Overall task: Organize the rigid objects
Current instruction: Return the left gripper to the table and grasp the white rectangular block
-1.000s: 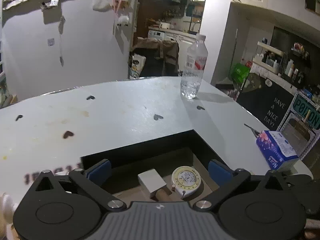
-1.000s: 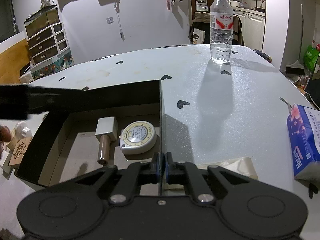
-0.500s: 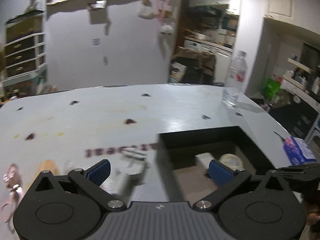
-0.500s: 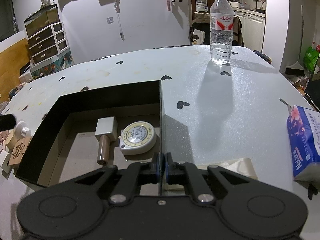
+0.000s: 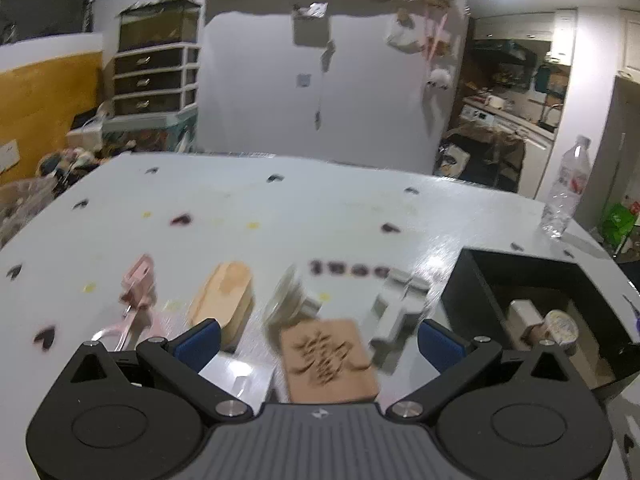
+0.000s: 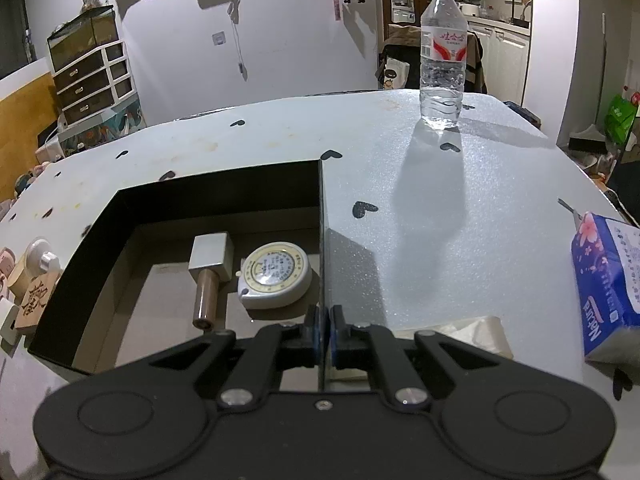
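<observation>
Black cardboard box [image 6: 224, 184], open-topped, on a pale grey desk [image 6: 440, 208] printed with small dark hearts. Contents: one round white tape measure [image 6: 276, 274] lying flat, touching a grey block with a brown cylindrical handle [image 6: 208, 268] at its left.

Right tool [image 6: 324, 330]: pressed together, pinching the thin right-hand wall of the box at its near end.

Left tool [image 5: 318, 340]: spread wide, nothing between the blue pads, hovering over loose items on the desk to the left of the box. View blurred.

Loose items, left to right: pink clip-like piece [image 5: 138, 284]; light wooden oval block [image 5: 224, 300]; round whitish item [image 5: 288, 300], type unclear; carved wooden tile [image 5: 328, 360], nearest the tool; white cross-shaped piece [image 5: 400, 308], just beside the box.

Also on the desk: upright clear water bottle [image 6: 443, 52] at the far side; blue tissue pack [image 6: 608, 284] at the right edge; crumpled pale wrapper [image 6: 476, 330] by the right tool.
</observation>
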A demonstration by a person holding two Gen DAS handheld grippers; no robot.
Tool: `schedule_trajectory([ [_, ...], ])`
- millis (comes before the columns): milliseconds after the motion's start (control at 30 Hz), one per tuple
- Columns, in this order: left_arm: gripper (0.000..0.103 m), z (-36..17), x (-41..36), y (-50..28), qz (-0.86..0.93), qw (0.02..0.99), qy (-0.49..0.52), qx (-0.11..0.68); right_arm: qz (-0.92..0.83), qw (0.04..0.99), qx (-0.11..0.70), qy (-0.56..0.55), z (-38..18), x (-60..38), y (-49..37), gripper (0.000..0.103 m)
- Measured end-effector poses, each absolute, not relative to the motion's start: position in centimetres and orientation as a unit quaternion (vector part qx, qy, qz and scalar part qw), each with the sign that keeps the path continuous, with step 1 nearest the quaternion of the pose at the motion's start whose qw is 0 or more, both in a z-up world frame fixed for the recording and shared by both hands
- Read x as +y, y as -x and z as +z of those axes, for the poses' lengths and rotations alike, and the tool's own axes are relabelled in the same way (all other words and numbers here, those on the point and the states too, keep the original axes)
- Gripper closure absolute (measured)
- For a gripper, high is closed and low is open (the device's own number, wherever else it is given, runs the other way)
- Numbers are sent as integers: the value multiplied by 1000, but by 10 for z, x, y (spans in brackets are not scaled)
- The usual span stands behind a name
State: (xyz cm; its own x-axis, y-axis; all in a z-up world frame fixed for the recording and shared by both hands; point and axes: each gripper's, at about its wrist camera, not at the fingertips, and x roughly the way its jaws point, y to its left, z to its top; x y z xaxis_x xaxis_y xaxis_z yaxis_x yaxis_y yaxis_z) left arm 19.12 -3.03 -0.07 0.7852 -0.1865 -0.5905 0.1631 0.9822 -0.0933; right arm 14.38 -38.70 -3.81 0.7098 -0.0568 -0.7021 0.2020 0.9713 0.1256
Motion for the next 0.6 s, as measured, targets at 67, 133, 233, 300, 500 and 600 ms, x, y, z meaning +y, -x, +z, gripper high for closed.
schedule_trajectory([
  [67,0,-6,-26,-189,-90,942,25,321,-71,919,374,-97,-38,-387,-144,97],
  [133,0,-11,-23,-187,-94,940,35,325,-71,919,374,-97,-38,-387,-144,98],
  [233,0,-16,-24,-185,-105,937,47,330,-71,920,374,-97,-38,-387,-144,98],
  [300,0,-19,-25,-184,-102,937,47,331,-70,920,374,-97,-38,-387,-144,98],
  [500,0,-31,-12,-195,-51,945,22,322,-70,920,374,-97,-38,-388,-144,98],
  [600,1,-38,1,-203,-32,944,21,327,-70,920,374,-97,-38,-388,-144,97],
])
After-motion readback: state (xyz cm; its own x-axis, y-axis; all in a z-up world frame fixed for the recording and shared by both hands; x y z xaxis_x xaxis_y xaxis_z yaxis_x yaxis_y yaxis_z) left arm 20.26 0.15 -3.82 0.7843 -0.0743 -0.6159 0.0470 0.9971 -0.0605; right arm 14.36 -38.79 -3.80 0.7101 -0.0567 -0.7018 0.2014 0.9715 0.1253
